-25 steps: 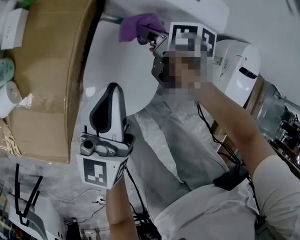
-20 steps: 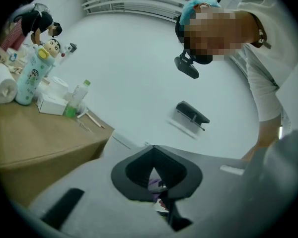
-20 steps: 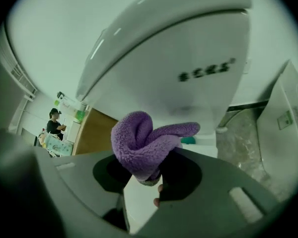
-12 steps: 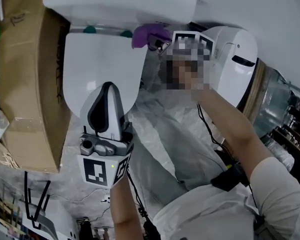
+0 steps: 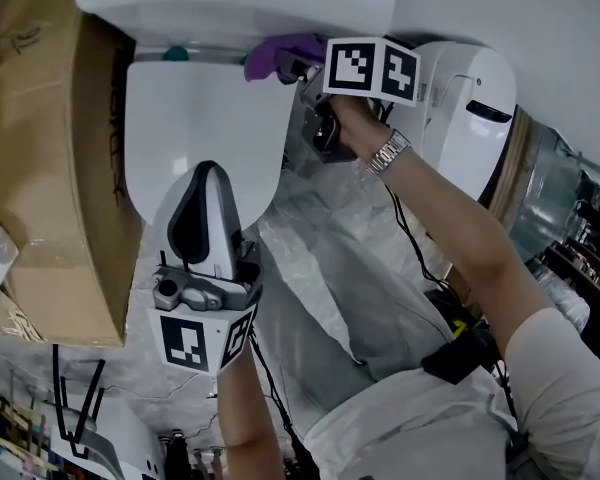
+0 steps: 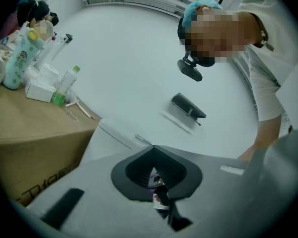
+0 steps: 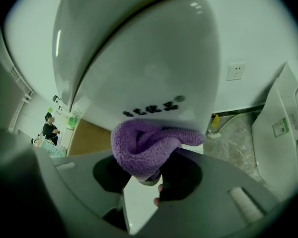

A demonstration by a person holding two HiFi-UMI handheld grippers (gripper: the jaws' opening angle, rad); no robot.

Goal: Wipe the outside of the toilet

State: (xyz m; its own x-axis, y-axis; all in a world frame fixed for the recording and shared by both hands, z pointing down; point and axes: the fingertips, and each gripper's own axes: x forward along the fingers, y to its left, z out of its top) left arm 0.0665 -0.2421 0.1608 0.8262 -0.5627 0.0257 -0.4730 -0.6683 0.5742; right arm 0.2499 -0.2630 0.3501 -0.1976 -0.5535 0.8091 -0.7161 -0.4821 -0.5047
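Now purple cloth (image 7: 145, 151) clamped in right tool (image 7: 150, 178), touching toilet (image 7: 154, 63).

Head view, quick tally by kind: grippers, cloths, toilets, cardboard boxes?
grippers: 2 (left gripper, right gripper)
purple cloth: 1
toilet: 1
cardboard box: 1
total: 5

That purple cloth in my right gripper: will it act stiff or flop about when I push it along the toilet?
Probably floppy: the purple cloth is bunched into soft folds, with a loose tail sticking out sideways from the right gripper. Its fluffy pile will likely drag rather than slip on the glossy toilet, so that tail may fold under.
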